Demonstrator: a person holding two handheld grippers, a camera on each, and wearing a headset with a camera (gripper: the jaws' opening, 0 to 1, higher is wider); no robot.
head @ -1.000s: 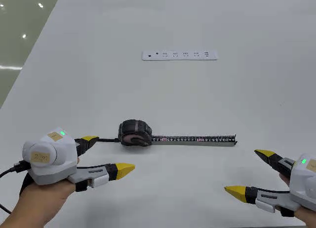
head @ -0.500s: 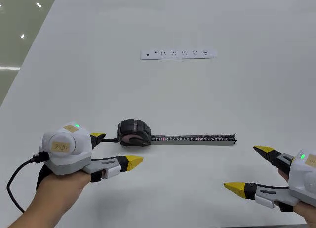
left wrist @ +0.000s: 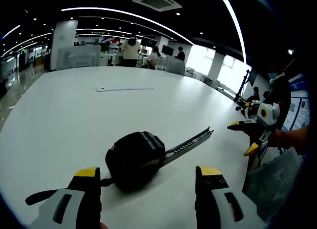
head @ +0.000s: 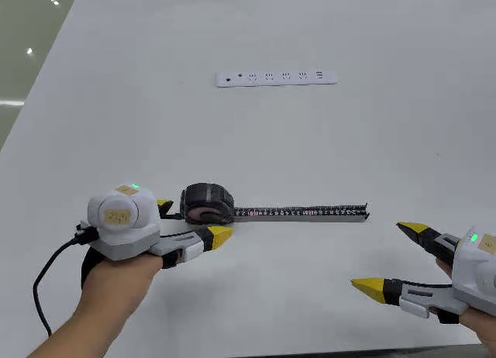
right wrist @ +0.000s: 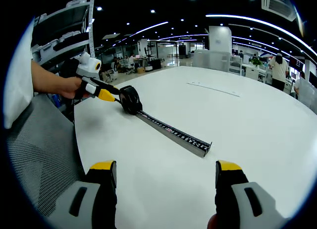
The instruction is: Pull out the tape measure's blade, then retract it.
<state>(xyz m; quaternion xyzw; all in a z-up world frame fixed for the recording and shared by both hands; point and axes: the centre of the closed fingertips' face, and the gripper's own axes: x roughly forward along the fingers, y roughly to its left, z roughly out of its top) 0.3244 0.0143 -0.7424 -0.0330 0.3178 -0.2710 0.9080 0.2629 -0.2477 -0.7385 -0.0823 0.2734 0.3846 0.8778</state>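
A black tape measure case lies on the white table with its blade pulled out to the right, ending in a hook. My left gripper is open, its yellow tips straddling the case's left side without closing on it; in the left gripper view the case sits just ahead between the fingers. My right gripper is open, to the right of and nearer than the blade's end. From the right gripper view the blade runs away toward the case and left gripper.
A white power strip lies flat far back on the table. A black cable trails from the left gripper. The table's near edge runs close below the right gripper. People stand in the office behind.
My left gripper has moved forward and right until its tips flank the tape measure case. The right gripper has held about still. The tape measure has not moved.
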